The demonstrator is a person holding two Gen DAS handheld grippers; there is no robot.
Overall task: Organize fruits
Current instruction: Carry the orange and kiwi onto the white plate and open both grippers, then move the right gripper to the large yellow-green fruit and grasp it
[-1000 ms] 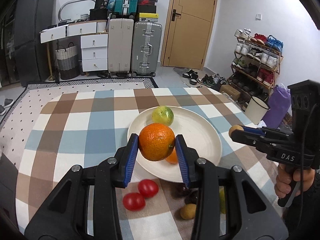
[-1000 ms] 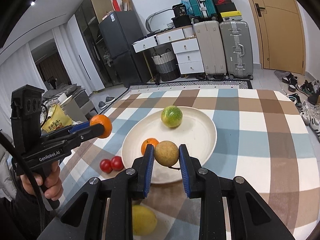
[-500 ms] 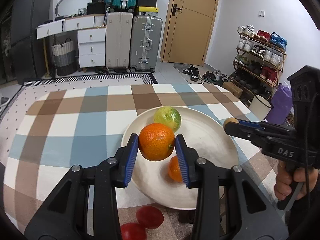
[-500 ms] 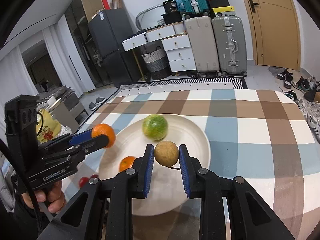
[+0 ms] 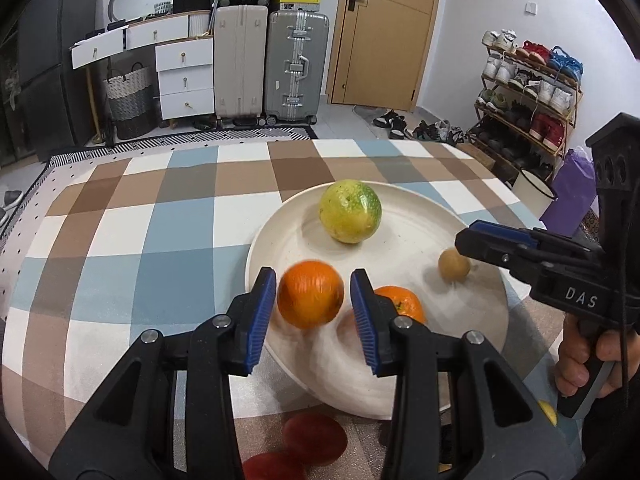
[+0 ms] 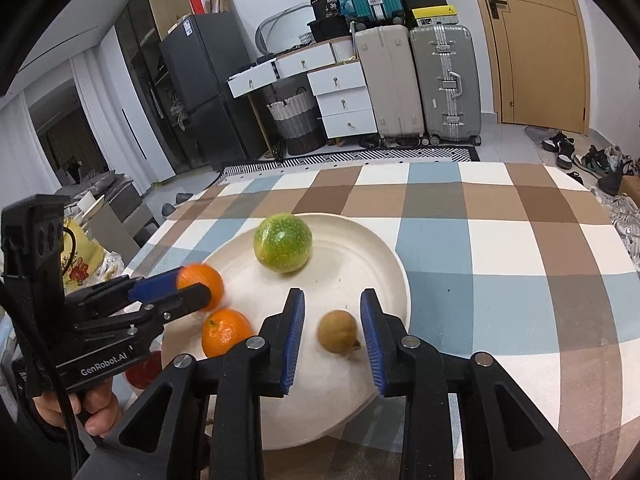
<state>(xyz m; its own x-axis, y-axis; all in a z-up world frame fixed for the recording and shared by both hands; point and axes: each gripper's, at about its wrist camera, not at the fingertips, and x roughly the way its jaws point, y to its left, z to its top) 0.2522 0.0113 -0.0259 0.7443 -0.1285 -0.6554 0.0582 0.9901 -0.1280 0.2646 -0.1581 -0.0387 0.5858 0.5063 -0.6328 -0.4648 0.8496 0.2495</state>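
Observation:
A white plate [image 5: 404, 384] [image 6: 384, 256] sits on the checked tablecloth. It holds a green-yellow fruit [image 5: 349, 211] [image 6: 282, 242], an orange [image 5: 401, 302] [image 6: 224, 332] and a small brown fruit [image 5: 453, 265] [image 6: 338, 333]. My left gripper [image 5: 314, 304] [image 6: 192, 292] is open over the plate's left side; a blurred orange [image 5: 310, 294] [image 6: 202, 285] lies loose between its jaws. My right gripper [image 6: 332, 332] [image 5: 466, 240] is open, jaws apart on either side of the small brown fruit, which rests on the plate.
Two red tomatoes [image 5: 314, 438] lie on the cloth in front of the plate, one showing in the right wrist view [image 6: 144, 370]. A yellow fruit [image 5: 547, 411] peeks out by my right hand. Suitcases [image 5: 296, 64], drawers and a shoe rack [image 5: 528, 92] stand beyond the table.
Both grippers have opened. The orange has left the left jaws' grip and dropped toward the plate. The small brown fruit now rests on the plate between the right jaws.

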